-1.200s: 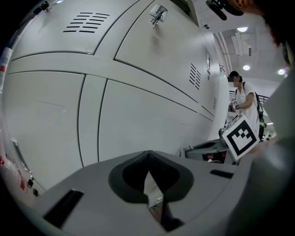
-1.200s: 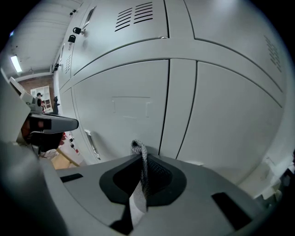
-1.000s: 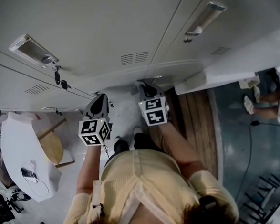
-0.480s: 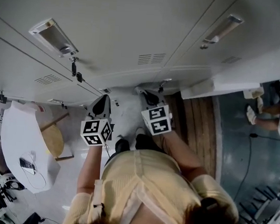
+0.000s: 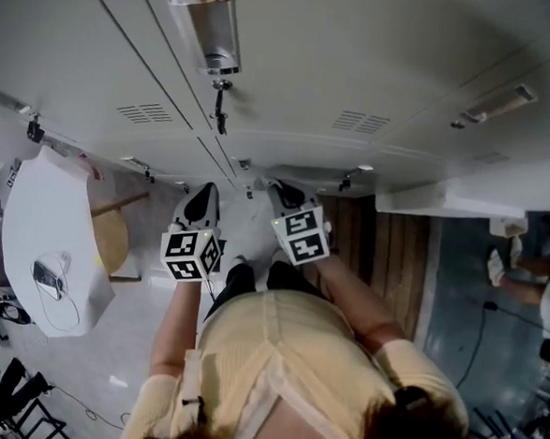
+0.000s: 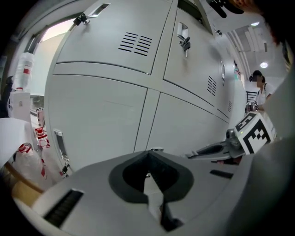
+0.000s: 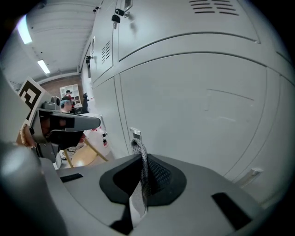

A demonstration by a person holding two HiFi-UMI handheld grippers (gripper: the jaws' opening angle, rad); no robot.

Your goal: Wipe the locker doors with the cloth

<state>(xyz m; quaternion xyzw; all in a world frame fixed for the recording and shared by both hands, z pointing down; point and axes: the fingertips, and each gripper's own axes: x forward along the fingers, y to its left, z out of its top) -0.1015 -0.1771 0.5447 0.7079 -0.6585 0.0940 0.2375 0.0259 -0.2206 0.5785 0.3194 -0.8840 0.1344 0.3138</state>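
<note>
Cloth (image 7: 139, 159) still in right gripper (image 7: 137, 191); locker doors (image 5: 361, 60) slid rightward.

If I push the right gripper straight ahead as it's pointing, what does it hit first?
The gray locker door ahead, most likely. The right gripper is shut on the cloth, whose tip pokes past the jaws, so cloth should touch first. Gap hard to judge.

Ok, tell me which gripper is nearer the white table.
Left. The left gripper is just right of the white table; the right gripper is farther off, beyond the left one.
</note>
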